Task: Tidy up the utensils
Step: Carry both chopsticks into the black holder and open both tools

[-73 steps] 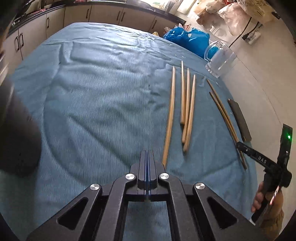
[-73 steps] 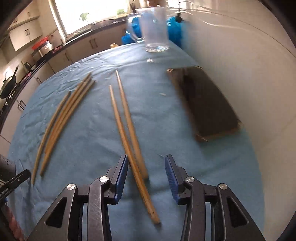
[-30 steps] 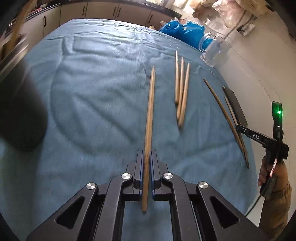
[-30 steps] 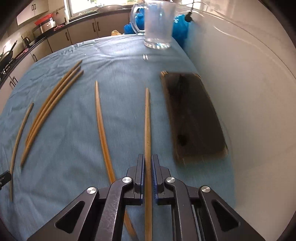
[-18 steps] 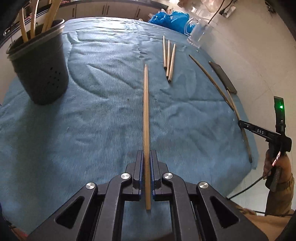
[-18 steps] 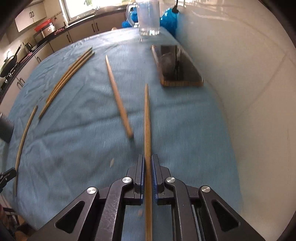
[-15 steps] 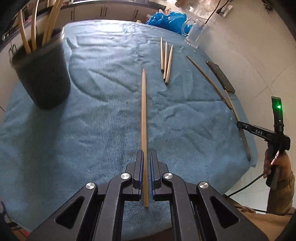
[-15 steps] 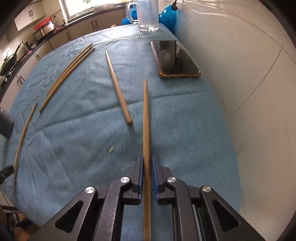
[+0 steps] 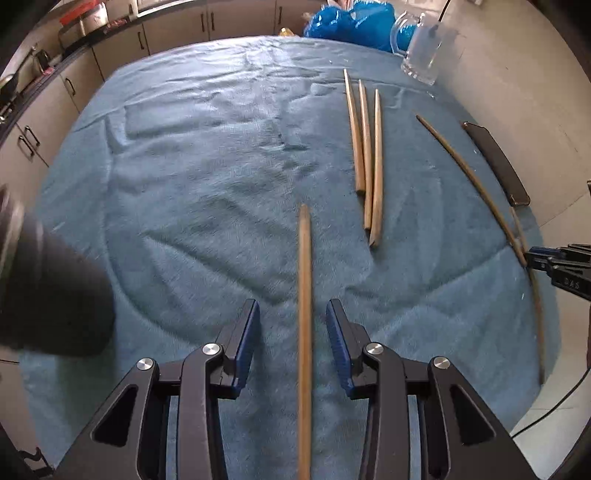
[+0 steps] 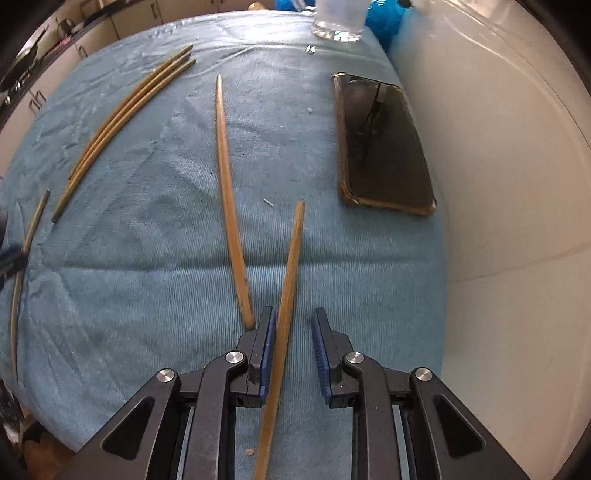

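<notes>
My left gripper [image 9: 292, 334] is open. A wooden chopstick [image 9: 304, 314] runs loose between its jaws, touching neither pad. My right gripper [image 10: 293, 341] is open too. Another chopstick [image 10: 287, 291] lies tilted between its jaws, against the left pad. A further chopstick [image 10: 229, 192] lies on the blue cloth just left of it. Three chopsticks [image 9: 365, 155] lie side by side further out, also in the right wrist view [image 10: 122, 110]. A dark holder [image 9: 48, 288] shows blurred at the left edge.
A blue cloth [image 9: 207, 155] covers the table. A phone [image 10: 380, 144] lies near the right edge by the white wall. A glass mug [image 9: 421, 55] and a blue bag [image 9: 351, 18] stand at the far end. Cabinets line the far left.
Both grippers have opened and released their chopsticks. The left view has swung so the dark holder sits lower left and blurred. The right chopstick now leans against the left jaw.
</notes>
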Demonstrator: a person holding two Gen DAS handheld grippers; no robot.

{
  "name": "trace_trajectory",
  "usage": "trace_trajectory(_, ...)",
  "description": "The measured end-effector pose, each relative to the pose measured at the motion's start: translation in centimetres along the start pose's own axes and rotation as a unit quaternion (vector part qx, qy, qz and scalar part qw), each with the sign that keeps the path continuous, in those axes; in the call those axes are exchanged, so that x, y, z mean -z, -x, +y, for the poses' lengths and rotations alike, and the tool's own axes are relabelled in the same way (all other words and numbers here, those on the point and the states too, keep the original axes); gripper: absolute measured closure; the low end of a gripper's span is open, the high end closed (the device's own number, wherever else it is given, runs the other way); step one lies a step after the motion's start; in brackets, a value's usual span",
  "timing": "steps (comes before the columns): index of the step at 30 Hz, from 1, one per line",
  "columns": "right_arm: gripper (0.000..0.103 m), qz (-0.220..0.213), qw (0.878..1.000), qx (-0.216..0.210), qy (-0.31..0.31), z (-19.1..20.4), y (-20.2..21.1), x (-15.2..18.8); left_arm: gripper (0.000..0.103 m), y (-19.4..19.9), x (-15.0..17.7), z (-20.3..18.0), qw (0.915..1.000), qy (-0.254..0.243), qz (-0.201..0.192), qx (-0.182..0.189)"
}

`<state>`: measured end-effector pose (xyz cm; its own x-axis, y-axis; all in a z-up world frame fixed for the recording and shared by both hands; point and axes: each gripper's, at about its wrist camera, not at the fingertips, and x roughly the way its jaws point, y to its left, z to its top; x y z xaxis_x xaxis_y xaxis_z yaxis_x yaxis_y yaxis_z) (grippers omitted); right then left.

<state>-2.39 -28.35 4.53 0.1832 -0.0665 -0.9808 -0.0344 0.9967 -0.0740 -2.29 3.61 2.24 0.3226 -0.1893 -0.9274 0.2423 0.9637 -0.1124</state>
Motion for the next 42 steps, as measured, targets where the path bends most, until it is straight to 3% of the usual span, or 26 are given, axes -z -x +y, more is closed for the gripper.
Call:
trace_trajectory(7, 0.082, 0.041, 0.999, -0.007, 0.004, 0.2, -1.0, -2.7, 0.067, -0.9, -2.2, -0.3, 1.0000, -0.002, 0.006, -0.007)
trace_trajectory(9, 0.087, 0.041, 0.999, -0.013, 0.001, 0.1, -1.2, -3.3, 0.067, -1.2, -2.6, -0.5, 0.9999, -0.007, 0.003, -0.009)
trace_trajectory(11, 0.093, 0.030, 0.999, -0.020, 0.004, 0.0, -1.2, -3.3, 0.069, -1.3, -2.7, -0.7, 0.9998, -0.014, 0.001, -0.012)
trace_trajectory(12, 0.094, 0.021, 1.000, -0.020, 0.004, -0.1, -1.1, -3.1, 0.078, -1.2, -2.6, -0.7, 0.9998, -0.018, -0.001, -0.011)
trace_trajectory(13, 0.095, 0.008, 1.000, -0.019, 0.005, 0.0, -0.9, -2.9, 0.095, -1.2, -2.4, -0.6, 0.9998, -0.018, -0.001, -0.006)
trace_trajectory(23, 0.096, -0.107, 0.991, -0.065, -0.039, -1.5, 4.0, 3.2, 0.096, 5.1, 0.8, 0.2, 0.9939, 0.000, -0.097, 0.054)
trace_trajectory(32, 0.096, -0.224, 0.969, -0.091, -0.039, 0.7, 11.5, 6.5, 0.096, 11.9, 4.3, 0.4, 0.9750, 0.013, -0.196, 0.103)
trace_trajectory(42, 0.096, -0.324, 0.936, -0.133, 0.015, 7.1, 16.4, 6.7, 0.096, 18.3, 7.2, 2.5, 0.9450, 0.042, -0.306, 0.108)
